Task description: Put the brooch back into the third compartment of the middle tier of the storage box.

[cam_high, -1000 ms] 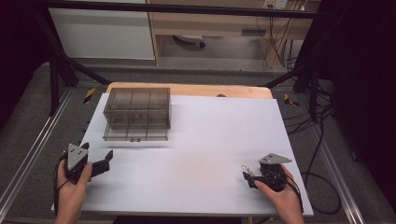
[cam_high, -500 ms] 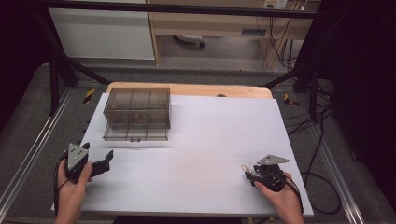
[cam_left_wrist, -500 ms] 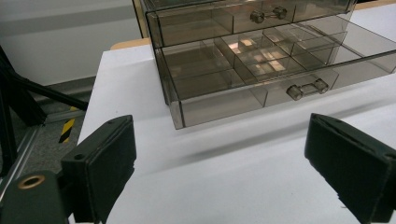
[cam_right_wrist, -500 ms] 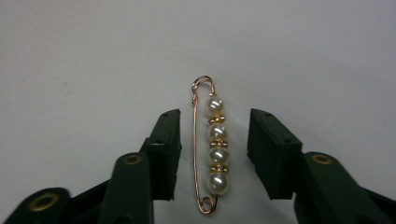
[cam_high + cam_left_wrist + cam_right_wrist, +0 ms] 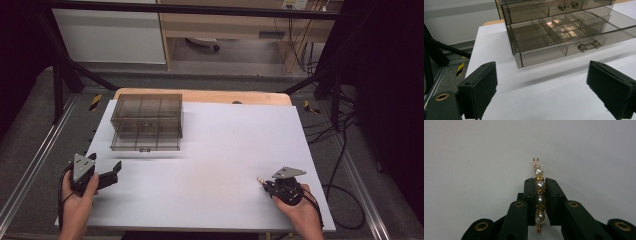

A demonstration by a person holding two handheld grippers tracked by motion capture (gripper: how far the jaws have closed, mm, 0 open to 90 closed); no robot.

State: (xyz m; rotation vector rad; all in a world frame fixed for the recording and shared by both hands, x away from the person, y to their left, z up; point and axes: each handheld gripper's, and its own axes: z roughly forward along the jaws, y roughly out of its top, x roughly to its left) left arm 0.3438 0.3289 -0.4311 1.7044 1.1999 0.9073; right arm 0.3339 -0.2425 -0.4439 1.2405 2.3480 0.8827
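Item: pearl hair clip (image 5: pixel 538 195), clamped lengthwise in right hand-held gripper (image 5: pixel 539 188), jaws just closed, low over white tabletop (image 5: pixel 215 150). Left hand-held gripper (image 5: pixel 544 82) open, facing smoked acrylic drawer organizer (image 5: pixel 146 121). Handling: lift level, grip firm.

Drawer box (image 5: pixel 146 121) blocks far left, white tabletop (image 5: pixel 230 145) open elsewhere

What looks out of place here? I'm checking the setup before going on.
Little stands out. The organizer's lower drawer sits pulled out past the upper one. The right gripper has just closed on a pearl hair clip. The left gripper is open, holding nothing.
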